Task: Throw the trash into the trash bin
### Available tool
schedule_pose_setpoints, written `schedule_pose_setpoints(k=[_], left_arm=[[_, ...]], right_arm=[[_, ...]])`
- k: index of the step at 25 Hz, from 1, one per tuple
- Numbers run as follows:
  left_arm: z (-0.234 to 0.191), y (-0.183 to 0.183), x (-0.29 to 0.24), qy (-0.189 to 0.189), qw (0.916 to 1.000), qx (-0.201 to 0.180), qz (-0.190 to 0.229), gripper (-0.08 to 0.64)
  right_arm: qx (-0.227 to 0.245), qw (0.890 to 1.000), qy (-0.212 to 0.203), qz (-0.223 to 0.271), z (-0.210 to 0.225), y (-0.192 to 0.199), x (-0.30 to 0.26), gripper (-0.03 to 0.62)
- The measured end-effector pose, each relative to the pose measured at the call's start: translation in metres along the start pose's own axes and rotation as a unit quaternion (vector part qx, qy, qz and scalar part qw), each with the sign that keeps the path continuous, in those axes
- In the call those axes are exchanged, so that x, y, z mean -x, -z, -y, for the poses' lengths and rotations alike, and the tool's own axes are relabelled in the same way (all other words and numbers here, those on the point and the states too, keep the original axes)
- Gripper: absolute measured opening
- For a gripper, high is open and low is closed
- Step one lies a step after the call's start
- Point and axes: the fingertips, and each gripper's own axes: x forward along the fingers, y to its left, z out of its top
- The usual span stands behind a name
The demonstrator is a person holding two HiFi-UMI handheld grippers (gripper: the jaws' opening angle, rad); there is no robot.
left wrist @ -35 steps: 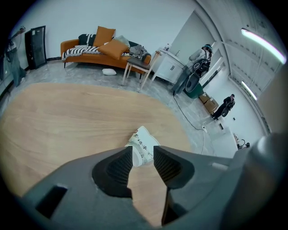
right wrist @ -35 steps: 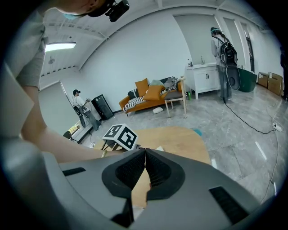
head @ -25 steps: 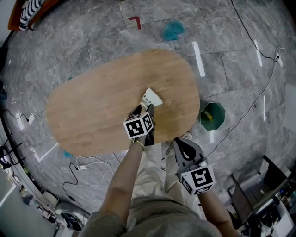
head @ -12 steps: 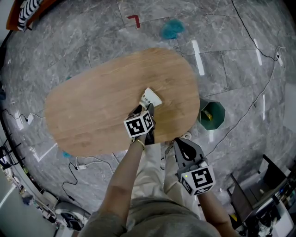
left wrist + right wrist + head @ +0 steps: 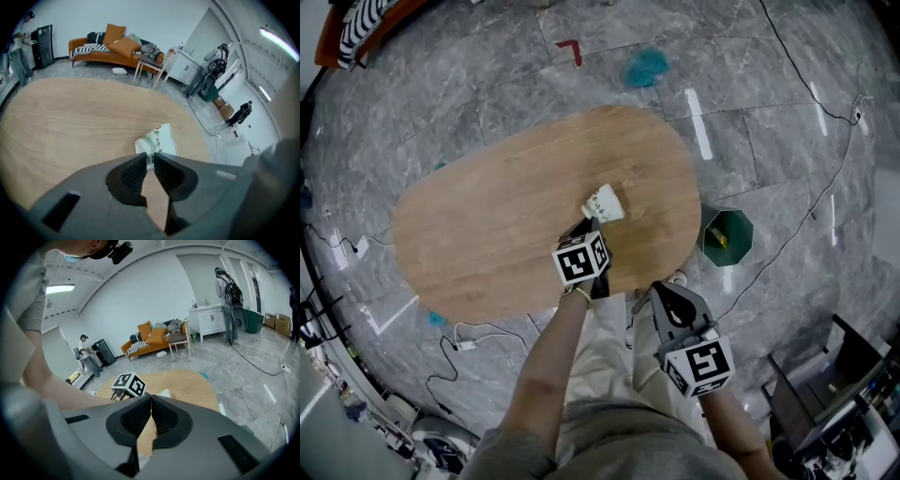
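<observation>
A squashed white paper cup with a faint printed pattern lies on its side near the centre of the frame, on a rounded oblong table top of pale, matte wood grain. The left gripper, grey plastic with ribbed dark pads, points steeply down at it; its jaws have just been closing, and in the left gripper view their tips pinch the cup's near rim, with only a thin slit between the pads. The right gripper hangs off the table's lower right edge, its ribbed pads pressed together on nothing. A dark green trash bin with an angular rim stands right of the table on the glossy grey veined stone floor
</observation>
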Motion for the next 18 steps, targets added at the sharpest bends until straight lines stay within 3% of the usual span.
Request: schedule_pose_setpoints(k=[18], left_arm=[[0.025,-0.019,0.062,0.033,0.9978,-0.040,0.041,0.037]], right_arm=[[0.023,0.999,0.004,0.039,-0.023,-0.029,0.023,0.009]])
